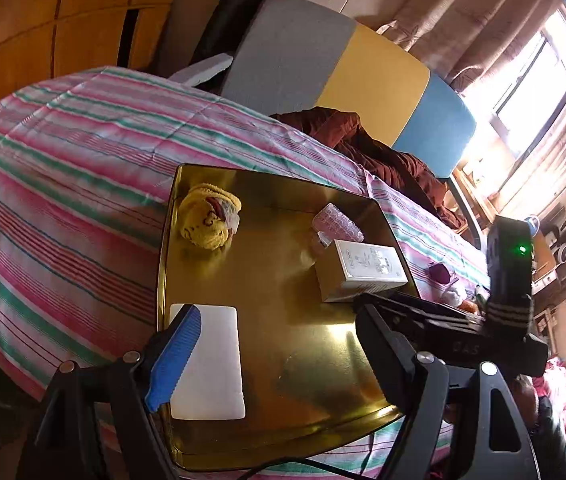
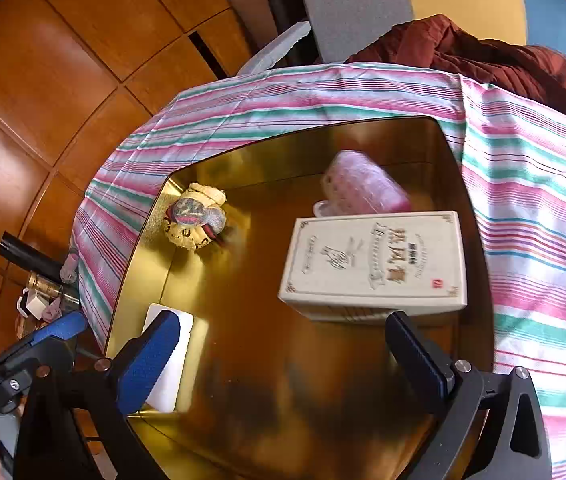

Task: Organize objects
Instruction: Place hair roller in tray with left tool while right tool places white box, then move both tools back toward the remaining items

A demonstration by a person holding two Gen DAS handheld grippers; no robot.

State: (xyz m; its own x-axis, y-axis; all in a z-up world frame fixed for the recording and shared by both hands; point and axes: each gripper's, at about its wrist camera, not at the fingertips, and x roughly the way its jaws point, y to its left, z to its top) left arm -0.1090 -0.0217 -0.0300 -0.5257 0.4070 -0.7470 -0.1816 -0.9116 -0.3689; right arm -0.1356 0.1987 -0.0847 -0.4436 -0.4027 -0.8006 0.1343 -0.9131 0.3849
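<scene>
A gold tray point(image 1: 283, 352) point(image 2: 267, 392) lies on a striped bed cover. In it are a cream printed box point(image 1: 363, 270) point(image 2: 375, 260), a pink ridged case point(image 1: 337, 222) point(image 2: 363, 188) behind the box, a yellow knitted toy point(image 1: 209, 216) point(image 2: 195, 220) at the far left, and a white flat block point(image 1: 207, 364) point(image 2: 169, 360) at the near left. My left gripper point(image 1: 271, 352) is open and empty above the tray's near part, over the white block. My right gripper point(image 2: 283, 356) is open and empty just in front of the cream box; it also shows in the left wrist view point(image 1: 443, 324).
The striped cover point(image 1: 67, 168) point(image 2: 531, 216) surrounds the tray. A dark red quilt point(image 1: 371, 148) point(image 2: 483, 60) and a grey, yellow and blue headboard point(image 1: 363, 76) lie beyond. Small purple and white items point(image 1: 447, 280) sit on the cover right of the tray. A wooden wardrobe point(image 2: 43, 92) stands left.
</scene>
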